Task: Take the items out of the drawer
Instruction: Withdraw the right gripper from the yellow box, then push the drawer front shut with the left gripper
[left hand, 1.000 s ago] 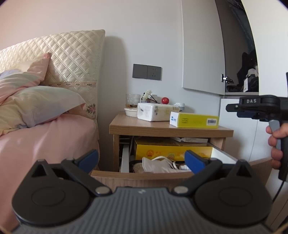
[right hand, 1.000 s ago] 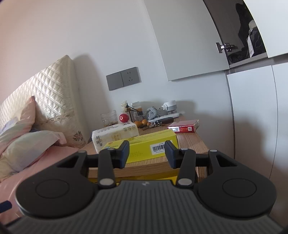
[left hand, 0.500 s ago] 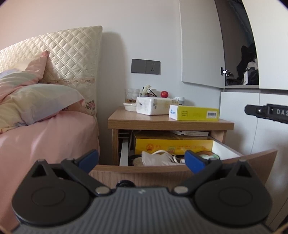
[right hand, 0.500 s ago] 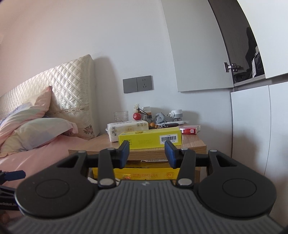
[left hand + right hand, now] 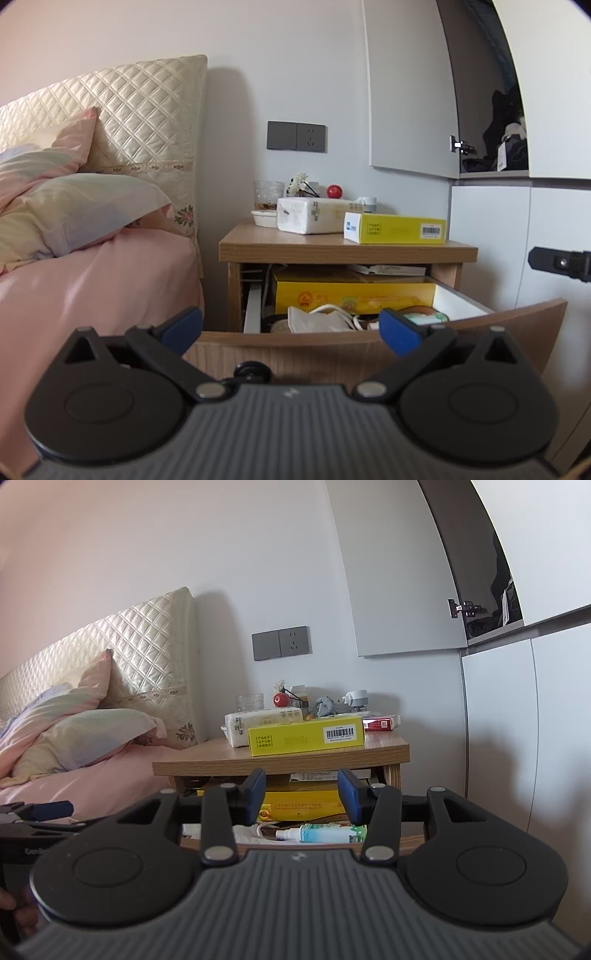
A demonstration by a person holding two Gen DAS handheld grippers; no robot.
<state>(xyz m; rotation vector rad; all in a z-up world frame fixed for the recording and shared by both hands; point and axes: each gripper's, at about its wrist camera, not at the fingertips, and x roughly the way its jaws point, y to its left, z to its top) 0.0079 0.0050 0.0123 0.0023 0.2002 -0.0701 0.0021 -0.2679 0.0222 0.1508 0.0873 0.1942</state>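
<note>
The wooden nightstand drawer (image 5: 332, 350) stands pulled out. Inside lie a yellow box (image 5: 351, 295), a white face mask with a cord (image 5: 317, 319) and a small spray bottle (image 5: 325, 833). My left gripper (image 5: 291, 328) is open wide and empty, just in front of the drawer's front panel. My right gripper (image 5: 301, 794) is open and empty, held back from the drawer, its fingers framing the yellow box (image 5: 299, 803) in the drawer. A yellow box (image 5: 395, 229) and a tissue pack (image 5: 310, 219) sit on the nightstand top (image 5: 288, 251).
A bed with pink sheets (image 5: 92, 288) and pillows (image 5: 74, 210) is to the left of the nightstand. White cabinet doors (image 5: 491, 236) stand to the right. The top also holds a glass (image 5: 267, 192), a red ball (image 5: 334, 191) and a red packet (image 5: 380, 723).
Both grippers have drawn back from the nightstand and dropped lower. The drawer front now fills more of the left wrist view; the right wrist view now looks into the drawer.
</note>
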